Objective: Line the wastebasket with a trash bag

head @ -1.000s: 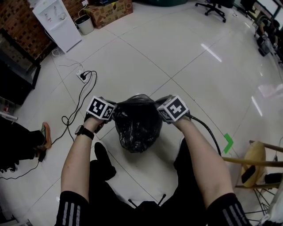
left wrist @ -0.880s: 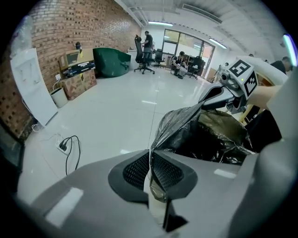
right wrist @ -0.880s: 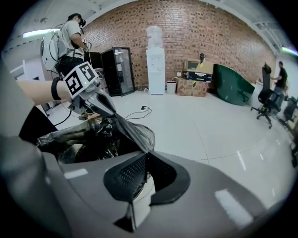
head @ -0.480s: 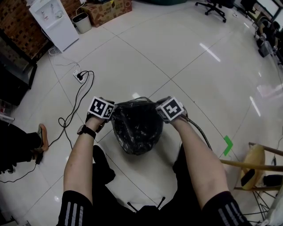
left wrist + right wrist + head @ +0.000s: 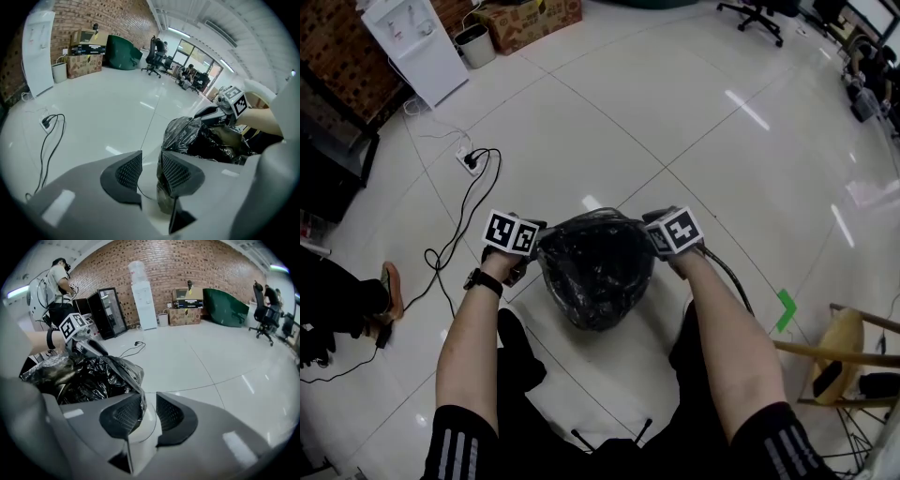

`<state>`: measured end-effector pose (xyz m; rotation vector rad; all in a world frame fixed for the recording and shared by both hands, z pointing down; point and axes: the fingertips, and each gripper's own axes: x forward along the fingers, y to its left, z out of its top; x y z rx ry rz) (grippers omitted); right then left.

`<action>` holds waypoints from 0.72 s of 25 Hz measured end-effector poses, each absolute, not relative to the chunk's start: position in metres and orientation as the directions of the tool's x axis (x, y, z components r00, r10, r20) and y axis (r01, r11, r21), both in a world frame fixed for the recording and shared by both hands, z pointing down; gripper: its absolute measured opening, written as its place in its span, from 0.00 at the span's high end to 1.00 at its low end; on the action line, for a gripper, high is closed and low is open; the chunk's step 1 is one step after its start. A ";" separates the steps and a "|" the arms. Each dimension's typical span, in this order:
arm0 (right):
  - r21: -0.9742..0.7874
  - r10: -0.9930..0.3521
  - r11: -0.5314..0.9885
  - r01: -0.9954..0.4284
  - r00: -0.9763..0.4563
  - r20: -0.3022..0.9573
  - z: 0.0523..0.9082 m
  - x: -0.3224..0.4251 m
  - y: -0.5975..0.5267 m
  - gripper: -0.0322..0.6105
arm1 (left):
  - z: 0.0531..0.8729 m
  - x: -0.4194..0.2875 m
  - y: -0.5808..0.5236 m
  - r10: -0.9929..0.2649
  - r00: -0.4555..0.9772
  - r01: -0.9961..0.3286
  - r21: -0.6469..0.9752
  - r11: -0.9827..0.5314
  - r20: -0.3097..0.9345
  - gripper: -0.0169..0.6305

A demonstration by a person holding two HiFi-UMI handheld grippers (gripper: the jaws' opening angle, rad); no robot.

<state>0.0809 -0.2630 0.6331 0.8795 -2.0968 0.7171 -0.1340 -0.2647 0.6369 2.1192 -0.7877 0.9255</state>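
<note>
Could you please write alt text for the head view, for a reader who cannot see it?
Seen from above, a person holds the left gripper and right gripper at opposite sides of a wastebasket lined with a black trash bag. Both pairs of jaws are opening, the bag's edge loose between them.

Lowered the left gripper (image 5: 150, 171) and the right gripper (image 5: 149, 413) on either side of the trash bag (image 5: 595, 272), and set them a little wider apart than a second ago. Drew the bag's top from a closed, bunched dome into an open mouth, with the dark inside showing. Went from closed fingers (image 5: 123, 174) to parted ones, opening on both grippers, with bag film loose against one finger of each rather than pinched.
</note>
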 end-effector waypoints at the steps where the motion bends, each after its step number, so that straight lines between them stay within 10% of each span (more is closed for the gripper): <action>1: -0.238 -0.347 0.604 -0.761 -0.519 0.781 0.633 0.083 -0.263 0.77 | 0.637 -0.133 -0.264 -0.249 0.574 -0.735 0.356 -0.576 0.780 0.77; 7: -0.492 -0.241 0.603 -0.628 -0.731 0.638 0.612 0.093 -0.244 0.69 | 0.638 -0.135 -0.264 -0.250 0.574 -0.736 0.356 -0.576 0.780 0.78; 18: -0.400 -0.323 0.595 -0.697 -0.664 0.675 0.538 0.137 -0.235 0.66 | 0.635 -0.139 -0.261 -0.236 0.550 -0.725 0.318 -0.611 0.802 0.81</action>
